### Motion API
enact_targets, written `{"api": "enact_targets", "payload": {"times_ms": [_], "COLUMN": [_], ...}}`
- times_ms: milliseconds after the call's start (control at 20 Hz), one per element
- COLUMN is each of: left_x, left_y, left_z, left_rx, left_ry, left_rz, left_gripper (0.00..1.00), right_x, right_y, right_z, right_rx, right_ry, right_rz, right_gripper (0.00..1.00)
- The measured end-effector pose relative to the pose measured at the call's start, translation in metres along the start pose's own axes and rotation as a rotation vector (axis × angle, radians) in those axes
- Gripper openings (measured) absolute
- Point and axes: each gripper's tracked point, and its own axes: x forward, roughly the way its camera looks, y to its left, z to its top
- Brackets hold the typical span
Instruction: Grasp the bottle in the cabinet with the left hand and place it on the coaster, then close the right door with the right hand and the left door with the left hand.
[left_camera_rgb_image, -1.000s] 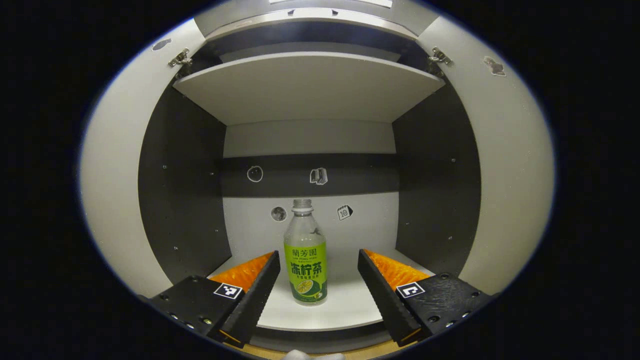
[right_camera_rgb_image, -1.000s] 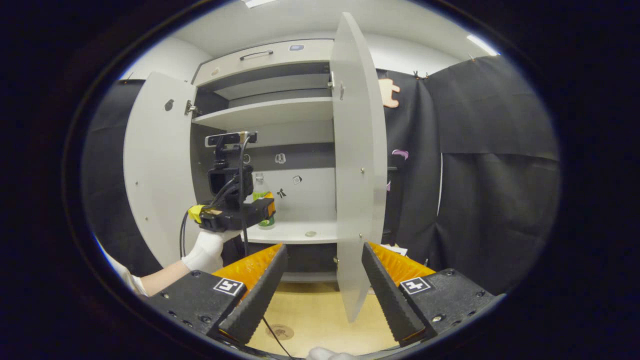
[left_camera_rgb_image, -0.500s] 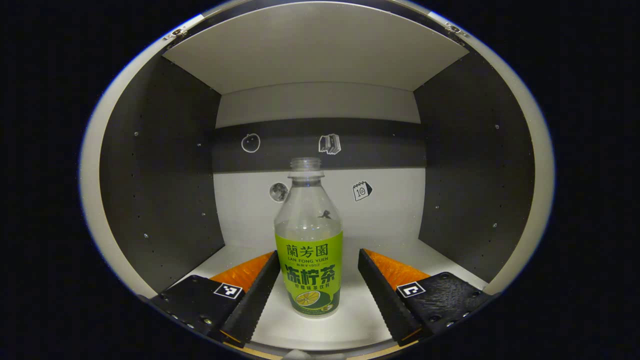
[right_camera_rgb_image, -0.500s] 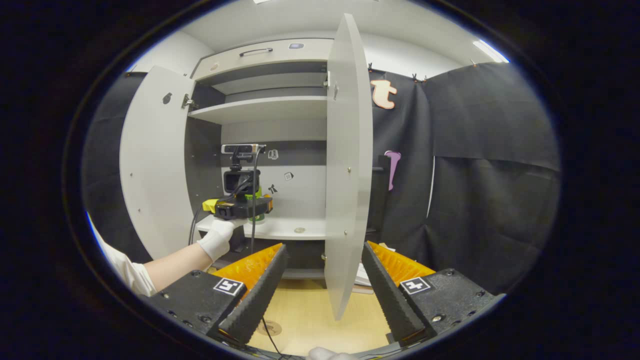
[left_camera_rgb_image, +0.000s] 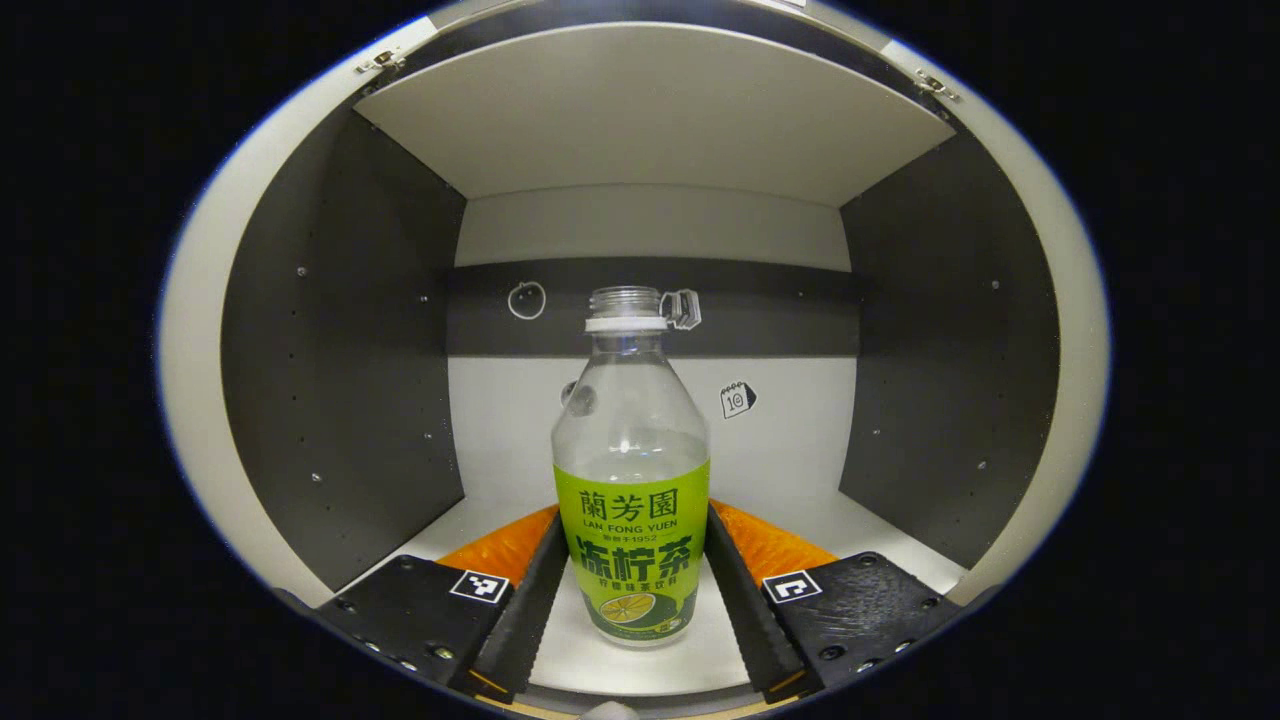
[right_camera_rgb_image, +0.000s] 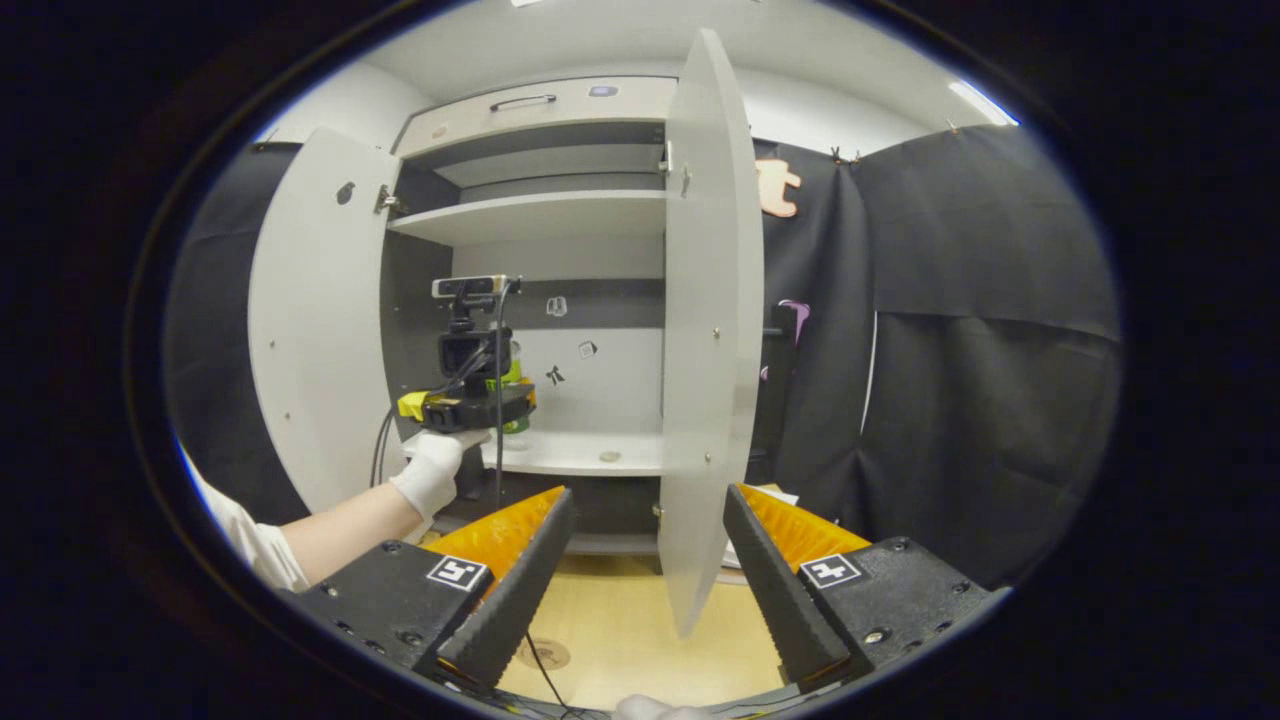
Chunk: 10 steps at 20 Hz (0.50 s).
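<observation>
Right gripper (right_camera_rgb_image: 640, 590) jaws apart, facing the right door (right_camera_rgb_image: 705, 330) edge-on; gloved hand (right_camera_rgb_image: 432, 470) holds left gripper (right_camera_rgb_image: 470, 405) inside cabinet (right_camera_rgb_image: 540, 215).

Small stickers (left_camera_rgb_image: 738, 399) are stuck to the rear panel inside, one outlined like a round fruit (left_camera_rgb_image: 526, 299). A pale wooden floor (right_camera_rgb_image: 620, 640) is seen below, with a thin cable (right_camera_rgb_image: 540, 672) trailing across it. Black cloth (right_camera_rgb_image: 960, 330) is hung at the side.
</observation>
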Motion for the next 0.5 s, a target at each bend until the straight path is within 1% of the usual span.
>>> {"api": "enact_targets", "payload": {"times_ms": [250,400,450,500], "left_x": [-0.066,-0.112,-0.127,-0.142], "left_y": [-0.007,-0.017,-0.02,-0.023], "left_z": [0.018,0.01,0.005,-0.001], "left_rx": [-0.002,-0.013,-0.014,-0.012], "left_ry": [-0.06,-0.063,-0.062,-0.063], "left_rz": [-0.05,-0.084,-0.094,-0.1], "left_gripper": [0.77,0.77,0.8,0.77], "right_x": [-0.007,-0.012,-0.013,-0.016], "right_y": [0.001,-0.002,-0.006,-0.01], "right_z": [-0.006,-0.013,-0.017,-0.02], "right_rx": [-0.001,0.008,0.01,0.014], "right_ry": [-0.006,0.003,0.01,0.016], "right_rz": [0.02,0.026,0.022,0.019], "right_gripper": [0.99,0.99,0.99,0.99]}}
